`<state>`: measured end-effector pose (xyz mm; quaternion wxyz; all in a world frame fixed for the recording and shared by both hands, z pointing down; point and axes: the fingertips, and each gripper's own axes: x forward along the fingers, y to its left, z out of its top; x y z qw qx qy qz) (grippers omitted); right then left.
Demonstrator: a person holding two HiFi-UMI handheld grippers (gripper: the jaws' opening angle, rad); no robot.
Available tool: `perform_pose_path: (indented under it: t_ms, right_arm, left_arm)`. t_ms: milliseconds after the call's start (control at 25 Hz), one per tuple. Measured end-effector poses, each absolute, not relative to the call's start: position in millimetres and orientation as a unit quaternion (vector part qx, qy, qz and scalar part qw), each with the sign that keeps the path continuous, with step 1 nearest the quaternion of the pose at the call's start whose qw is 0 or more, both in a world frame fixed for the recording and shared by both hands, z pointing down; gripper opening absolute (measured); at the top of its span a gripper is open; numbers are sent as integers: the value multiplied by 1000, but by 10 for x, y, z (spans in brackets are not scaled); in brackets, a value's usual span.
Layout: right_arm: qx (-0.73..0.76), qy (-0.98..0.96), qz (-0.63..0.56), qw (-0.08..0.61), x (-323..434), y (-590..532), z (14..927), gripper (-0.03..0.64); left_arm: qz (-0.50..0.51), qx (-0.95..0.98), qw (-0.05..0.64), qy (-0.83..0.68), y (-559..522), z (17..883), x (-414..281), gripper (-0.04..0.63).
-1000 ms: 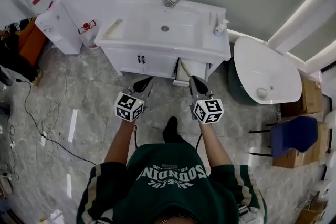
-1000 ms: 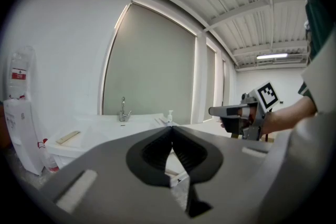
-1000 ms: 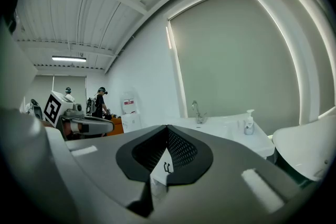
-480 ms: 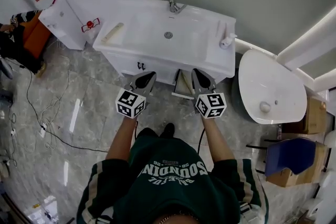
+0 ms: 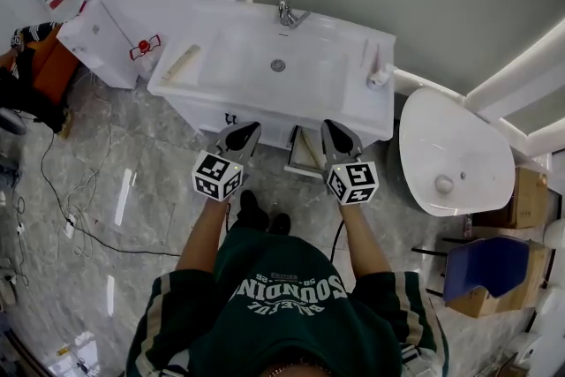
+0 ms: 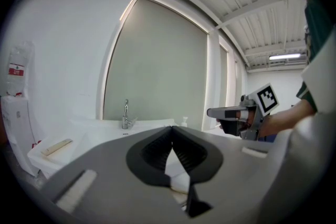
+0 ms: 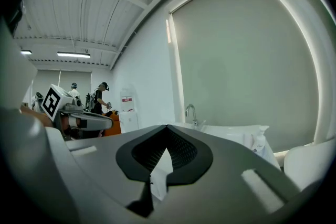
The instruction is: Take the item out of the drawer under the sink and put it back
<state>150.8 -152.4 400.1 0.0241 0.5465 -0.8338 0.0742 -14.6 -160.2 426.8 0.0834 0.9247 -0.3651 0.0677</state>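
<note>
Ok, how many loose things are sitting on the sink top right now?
2. A pale flat stick lies at the left end of the sink top; a white pump bottle stands at its right end. The whole top shows, so likely none hidden.

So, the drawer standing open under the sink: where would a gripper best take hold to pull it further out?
Probably its front panel's top edge, from above on the person's side. The drawer juts out of the vanity with that edge exposed; no handle shows. The shut right gripper is nearest.
</note>
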Motion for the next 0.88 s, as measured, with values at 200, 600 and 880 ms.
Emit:
perform_pose_path:
  t_ms: [200,600,880]
  right_arm:
    - [535,-840,84,25,1515,-1604,4073,2]
    - [523,-842,116,68,1487,-1565,4562,2]
    - [518,-837,147,96,1507,-1453,5106,2]
  left_arm:
    - [69,926,87,-362,-1681,4300,-92,51]
    - [84,922,124,-356,-1648,4685,-99,51]
    - [97,923,138,-347,-1599,5049,-23,51]
